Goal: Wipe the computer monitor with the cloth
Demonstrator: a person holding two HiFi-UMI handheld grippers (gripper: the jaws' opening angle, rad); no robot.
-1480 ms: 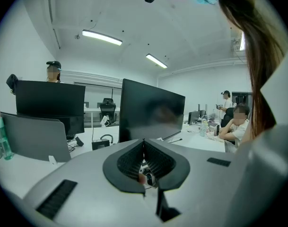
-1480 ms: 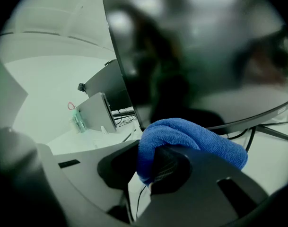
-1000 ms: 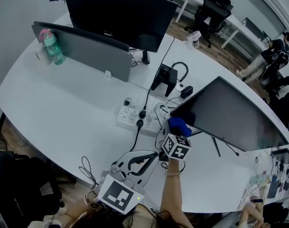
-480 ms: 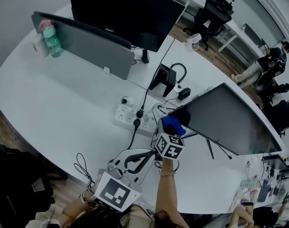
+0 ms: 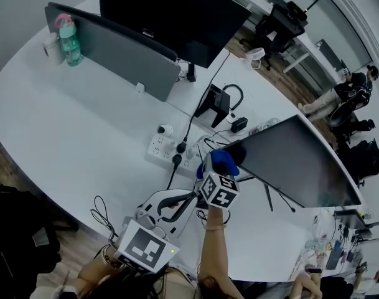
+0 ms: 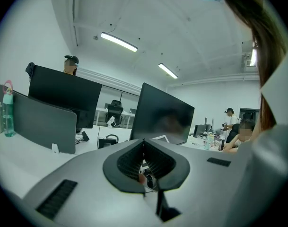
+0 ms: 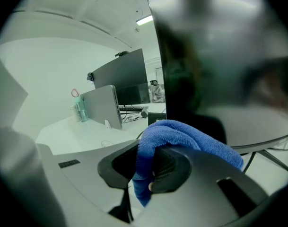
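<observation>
Blue cloth [image 5: 221, 161] at monitor [image 5: 295, 161] corner.
The right claw [image 7: 144, 170] grasps the cloth beside the monitor's edge; the left claw [image 6: 144, 148] is clenched, empty, above the tabletop [image 5: 83, 123].

Fuzzy, looped blue microfibre on the cloth [image 7: 191, 138], soft and matt. Dark screen of the monitor [image 5: 298, 161] with a soft sheen and blurred reflections. Smooth matt grey plastic on the right gripper [image 7: 153, 155] and the left gripper [image 6: 144, 150], with ribbed black pads lining the jaws. Smooth white surface [image 5: 83, 129], faintly sheened. Matt grey divider panel [image 5: 114, 48]. Translucent green plastic water bottle [image 5: 70, 42]. Brown wood-plank floor [image 5: 282, 73].
</observation>
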